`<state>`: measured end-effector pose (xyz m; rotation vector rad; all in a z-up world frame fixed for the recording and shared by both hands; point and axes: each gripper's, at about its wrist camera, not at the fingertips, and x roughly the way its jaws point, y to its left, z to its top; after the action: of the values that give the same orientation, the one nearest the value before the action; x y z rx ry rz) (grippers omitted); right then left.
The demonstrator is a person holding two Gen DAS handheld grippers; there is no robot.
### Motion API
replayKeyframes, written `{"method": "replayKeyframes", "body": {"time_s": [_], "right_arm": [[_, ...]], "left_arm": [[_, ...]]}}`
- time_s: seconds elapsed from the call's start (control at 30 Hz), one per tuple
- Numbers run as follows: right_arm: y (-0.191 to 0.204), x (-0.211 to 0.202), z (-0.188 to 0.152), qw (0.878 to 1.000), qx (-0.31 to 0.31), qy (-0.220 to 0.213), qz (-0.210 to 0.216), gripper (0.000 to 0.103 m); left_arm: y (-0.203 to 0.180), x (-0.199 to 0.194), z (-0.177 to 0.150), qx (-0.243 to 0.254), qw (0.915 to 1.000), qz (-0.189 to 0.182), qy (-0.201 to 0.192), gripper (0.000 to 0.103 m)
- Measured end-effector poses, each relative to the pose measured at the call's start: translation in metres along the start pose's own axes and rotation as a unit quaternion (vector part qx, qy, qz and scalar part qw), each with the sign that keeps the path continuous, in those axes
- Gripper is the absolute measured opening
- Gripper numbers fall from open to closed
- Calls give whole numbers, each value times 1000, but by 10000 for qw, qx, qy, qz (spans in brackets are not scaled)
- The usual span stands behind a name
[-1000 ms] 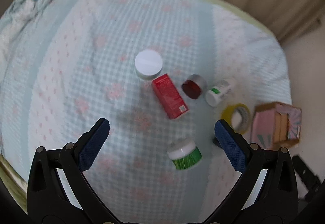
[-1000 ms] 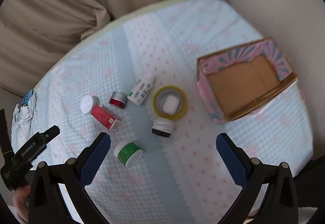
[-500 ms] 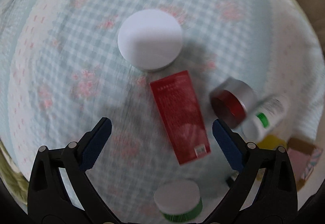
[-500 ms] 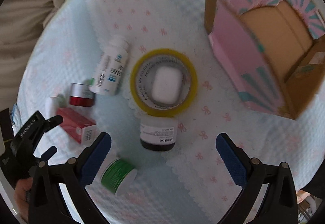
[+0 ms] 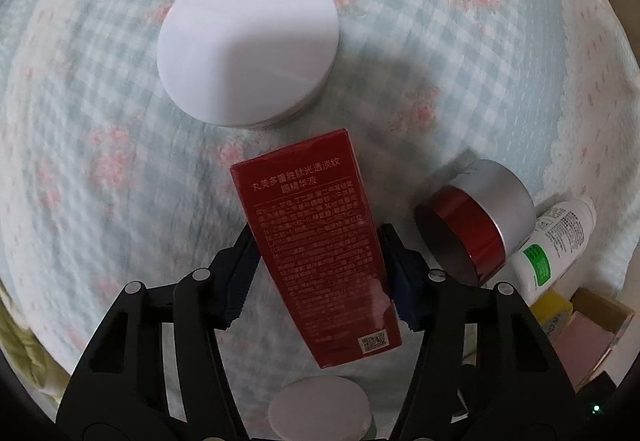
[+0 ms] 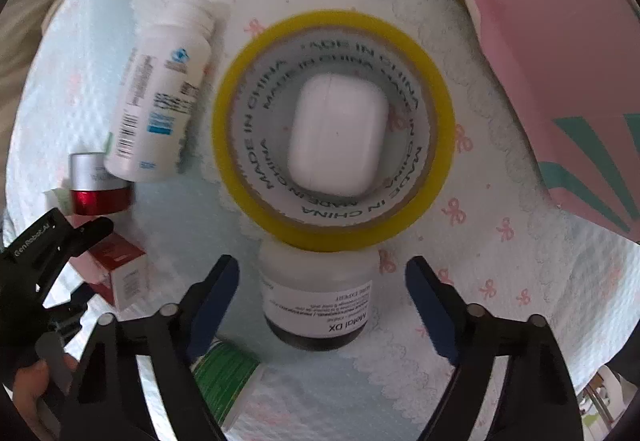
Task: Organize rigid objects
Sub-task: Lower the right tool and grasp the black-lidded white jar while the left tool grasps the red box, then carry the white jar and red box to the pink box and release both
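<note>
Red box: lies flat on the checked cloth, just below the round white lid. Stiff card, light, shiny and a bit slippery. Hold it by its long sides.
Left claw: pressed on both sides of the red box.
Right claw: wide, with nothing in it, around the dark jar.
Dark jar: touches the yellow tape ring. Round, hard, smooth.
</note>
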<state>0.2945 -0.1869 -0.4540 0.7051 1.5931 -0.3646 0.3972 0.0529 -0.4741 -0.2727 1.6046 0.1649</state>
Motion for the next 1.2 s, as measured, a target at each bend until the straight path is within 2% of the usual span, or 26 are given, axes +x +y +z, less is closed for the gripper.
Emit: {"method": "replayKeyframes", "body": {"time_s": [0.07, 0.1, 0.13, 0.43, 0.77, 0.97, 1.13, 1.2], "right_arm": [[-2, 4, 0, 10000, 60, 80, -4, 67], [-2, 8, 0, 9999, 83, 99, -2, 57], [-4, 11, 0, 9999, 109, 117, 60, 52], [-13, 1, -3, 9996, 198, 15, 189, 52], [-31, -38, -26, 9984, 174, -412, 354, 52], [-21, -86, -49, 9949, -12, -879, 504, 52], [-31, -140, -83, 9902, -209, -1217, 653, 52], [-38, -167, -97, 9880, -271, -1354, 689, 52]], "left_arm": [[1, 1, 0, -15, 9999, -139, -49, 48], [5, 3, -1, 6, 9999, -156, -64, 47], [10, 2, 2, 33, 9998, -172, -78, 45], [23, -15, -16, 398, 9982, -295, -338, 42], [47, -86, -44, 896, 9924, -492, -685, 42], [48, -140, -55, 1529, 9795, -629, -1151, 42], [40, -194, -92, 2245, 9606, -754, -1457, 40], [36, -213, -105, 2411, 9554, -855, -1476, 38]]}}
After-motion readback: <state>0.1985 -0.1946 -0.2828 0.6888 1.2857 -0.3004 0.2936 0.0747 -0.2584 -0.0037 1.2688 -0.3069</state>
